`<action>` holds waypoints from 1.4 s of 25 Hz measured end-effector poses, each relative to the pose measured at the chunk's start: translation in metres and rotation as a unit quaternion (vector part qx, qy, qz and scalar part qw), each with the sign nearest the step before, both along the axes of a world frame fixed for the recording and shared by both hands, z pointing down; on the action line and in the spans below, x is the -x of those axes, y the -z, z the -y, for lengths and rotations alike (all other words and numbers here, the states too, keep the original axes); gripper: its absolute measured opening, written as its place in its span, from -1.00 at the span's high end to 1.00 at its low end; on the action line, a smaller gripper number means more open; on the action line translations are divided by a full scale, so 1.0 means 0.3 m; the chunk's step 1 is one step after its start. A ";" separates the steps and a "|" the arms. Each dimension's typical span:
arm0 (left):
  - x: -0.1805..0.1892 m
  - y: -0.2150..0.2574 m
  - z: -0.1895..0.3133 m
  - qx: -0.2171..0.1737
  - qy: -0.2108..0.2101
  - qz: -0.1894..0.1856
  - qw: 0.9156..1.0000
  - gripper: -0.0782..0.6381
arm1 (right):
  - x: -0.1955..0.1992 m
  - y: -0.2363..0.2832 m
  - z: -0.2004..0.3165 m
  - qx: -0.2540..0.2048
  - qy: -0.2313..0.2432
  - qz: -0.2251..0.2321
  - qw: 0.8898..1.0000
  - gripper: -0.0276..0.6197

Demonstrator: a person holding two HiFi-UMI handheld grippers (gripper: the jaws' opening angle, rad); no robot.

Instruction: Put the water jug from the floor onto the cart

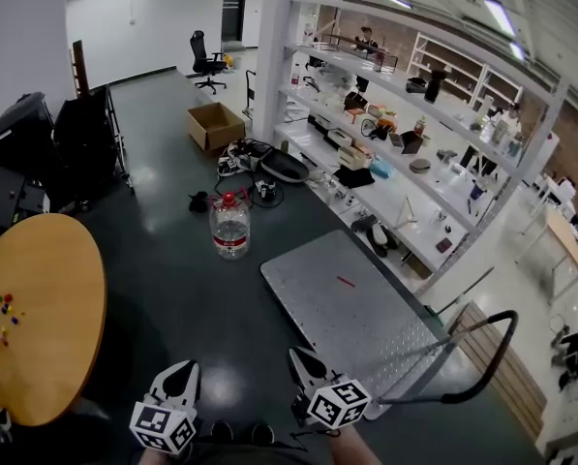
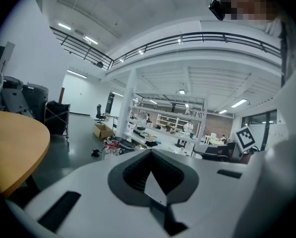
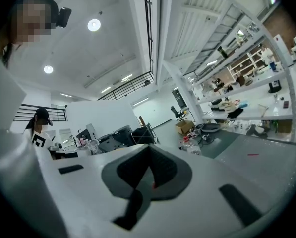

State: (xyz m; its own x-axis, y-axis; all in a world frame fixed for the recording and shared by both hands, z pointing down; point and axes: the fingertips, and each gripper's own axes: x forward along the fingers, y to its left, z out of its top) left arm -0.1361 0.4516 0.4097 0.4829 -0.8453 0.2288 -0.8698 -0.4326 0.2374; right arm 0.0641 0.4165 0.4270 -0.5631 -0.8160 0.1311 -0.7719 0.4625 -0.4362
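Note:
The water jug (image 1: 230, 227), clear with a red cap and red label, stands upright on the dark floor ahead of me; it also shows small in the left gripper view (image 2: 109, 150) and the right gripper view (image 3: 191, 146). The cart (image 1: 339, 310) is a flat grey platform to the jug's right, with a black push handle (image 1: 486, 364) at its near right end. My left gripper (image 1: 184, 370) and right gripper (image 1: 302, 358) are low at the bottom of the head view, well short of the jug, both shut with nothing in them. The right one hangs over the cart's near corner.
A round wooden table (image 1: 39, 349) with small coloured pieces (image 1: 3, 308) is at the left. Beyond the jug lie cables and bags (image 1: 264, 168) and a cardboard box (image 1: 214, 125). Long white shelves (image 1: 405, 168) run along the right. Black cases (image 1: 56, 134) stand at the back left.

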 end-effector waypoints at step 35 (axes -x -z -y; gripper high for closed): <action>0.338 -0.121 0.885 0.014 -0.023 -0.012 1.000 0.77 | 0.294 -0.097 0.851 0.039 -0.041 -0.056 0.997 0.95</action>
State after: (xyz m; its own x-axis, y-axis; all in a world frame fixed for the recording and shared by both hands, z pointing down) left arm -0.2375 0.1862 0.4461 0.5273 -0.8152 0.2395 -0.8426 -0.4654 0.2712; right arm -0.0242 0.1611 0.4561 -0.4723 -0.8441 0.2538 -0.8521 0.3635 -0.3766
